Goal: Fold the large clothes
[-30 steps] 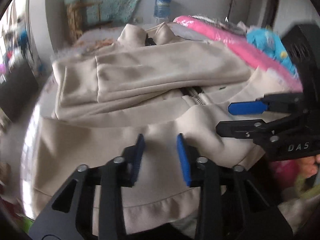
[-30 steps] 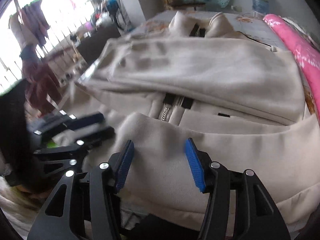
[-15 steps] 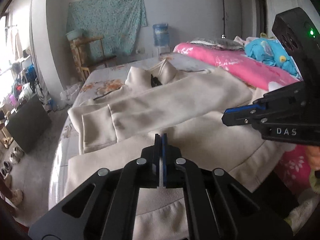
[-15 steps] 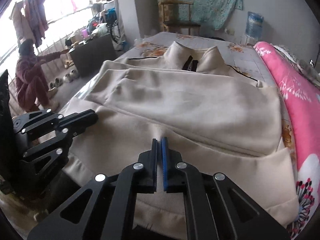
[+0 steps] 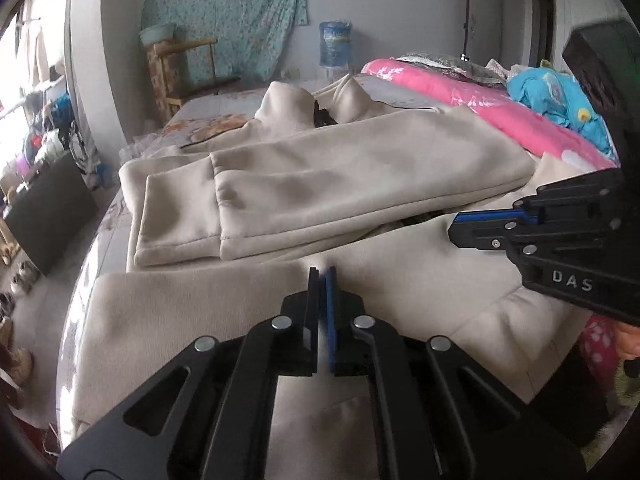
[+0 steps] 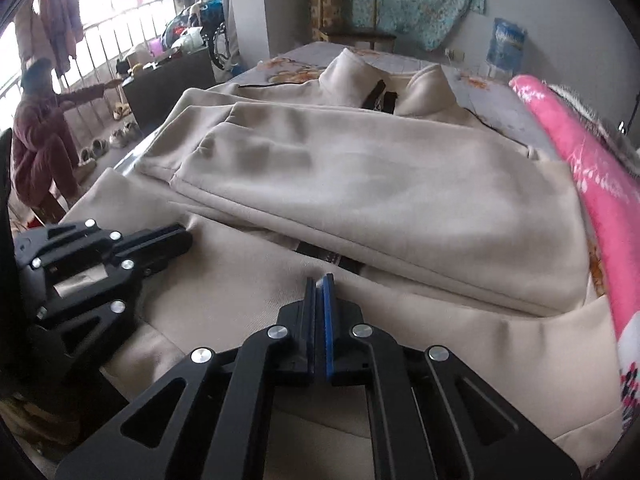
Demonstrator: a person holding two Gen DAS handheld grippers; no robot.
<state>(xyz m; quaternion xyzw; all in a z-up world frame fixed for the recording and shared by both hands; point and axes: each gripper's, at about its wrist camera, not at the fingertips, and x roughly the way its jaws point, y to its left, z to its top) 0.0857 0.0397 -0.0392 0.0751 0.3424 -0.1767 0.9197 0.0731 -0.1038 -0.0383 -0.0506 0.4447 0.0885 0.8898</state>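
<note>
A large beige zip-up jacket (image 5: 360,168) lies on the bed, collar at the far end, both sleeves folded across its chest. My left gripper (image 5: 322,276) pinches a small fold of the jacket's lower front; its jaws are opening a crack, the cloth still between the pads. My right gripper (image 6: 320,280) is shut on another fold of the same jacket (image 6: 380,184), just below the zip. Each gripper also shows in the other's view: the right gripper (image 5: 456,228) at the right, the left gripper (image 6: 176,240) at the left.
A pink quilt (image 6: 592,168) runs along the bed's right side, with blue cloth (image 5: 552,92) on it. Beyond the bed stand a water jug (image 5: 335,44) and a wooden chair (image 5: 180,68). A person in dark red (image 6: 36,152) crouches by a dark cabinet (image 5: 44,216).
A second ago both grippers hung open over the jacket's lower part. They closed on the cloth half a second ago and have since shifted slightly forward with it.
</note>
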